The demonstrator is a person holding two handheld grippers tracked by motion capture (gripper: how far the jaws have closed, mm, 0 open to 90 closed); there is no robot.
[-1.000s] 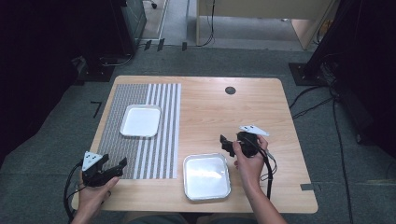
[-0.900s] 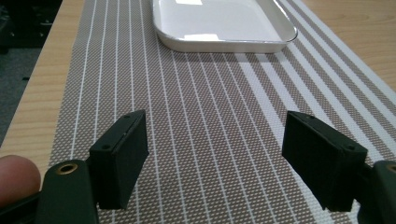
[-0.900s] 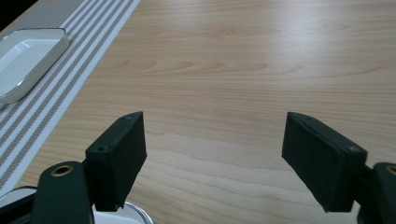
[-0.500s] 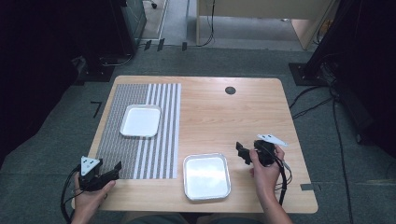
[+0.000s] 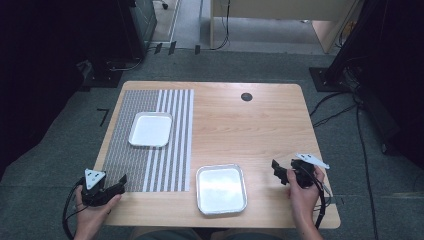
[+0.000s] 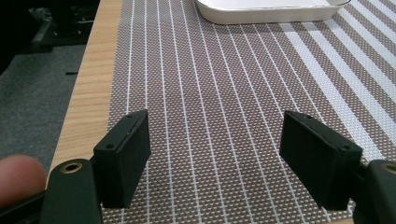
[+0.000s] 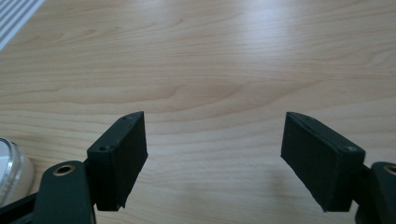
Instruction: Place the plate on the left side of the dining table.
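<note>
Beside metal tray point(image 5: 221, 188), right tool point(image 5: 278, 171) now nearer table edge, wide, empty; left tool point(image 5: 121, 181) wide, hardly moved.

Bright overhead light on the pale wooden table point(image 5: 225, 130), dark surroundings; white glare on its grain in the right gripper view's upper right, near black jaws softly blurred.

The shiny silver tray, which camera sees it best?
The high view: the whole silver tray lies there on the bare wood near the table's front edge, square with rounded corners. The right gripper view catches just a bit of its rim at the left edge. The left gripper view faces the striped mat.
</note>
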